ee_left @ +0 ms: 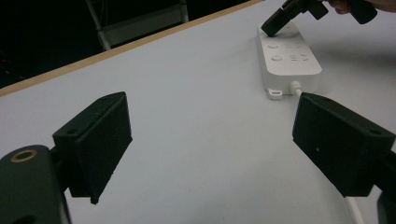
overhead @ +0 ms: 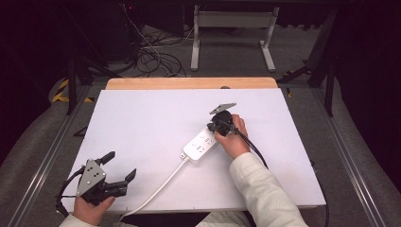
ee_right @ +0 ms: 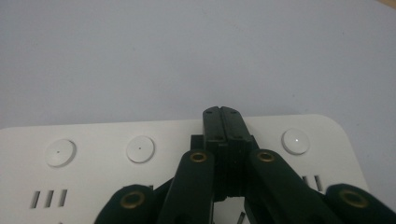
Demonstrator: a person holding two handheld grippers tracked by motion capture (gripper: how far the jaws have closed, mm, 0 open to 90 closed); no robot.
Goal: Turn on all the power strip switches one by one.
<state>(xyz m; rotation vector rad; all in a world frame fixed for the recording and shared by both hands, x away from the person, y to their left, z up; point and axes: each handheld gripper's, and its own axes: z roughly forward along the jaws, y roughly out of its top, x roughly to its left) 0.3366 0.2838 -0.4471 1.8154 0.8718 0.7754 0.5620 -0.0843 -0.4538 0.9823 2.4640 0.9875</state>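
Grippers sit well apart on the white table top (overhead: pixel 151 123), and the work is all on the right side. At the near left corner, the left gripper (overhead: pixel 120 166) rests low in the person's left hand (overhead: pixel 92 208), its two black jaws spread wide with nothing between them; in the left gripper view they frame bare table, with the strip far off to the upper right.

Right of centre lies the white rectangular plastic power strip (overhead: pixel 202 144), flat on the table, its long axis running from near left to far right. Its white cable (overhead: pixel 158 187) leaves the near-left end and trails off the near edge of the table.

The right gripper (ee_right: pixel 223 122) is over the strip's far-right end, held in the right hand (overhead: pixel 234 137). Its jaws are pressed together, pinching nothing, and their joined tip points down at the strip's top face, between two of the round white buttons (ee_right: pixel 140 149). Whether the tip actually touches the casing is hard to tell; it looks to be on it or just above.

Any press probably turns on that sideways offset: the nearest button (ee_right: pixel 295 141) lies just to the right of the tip in the right gripper view, along the strip's long axis. The right hand is far closer.
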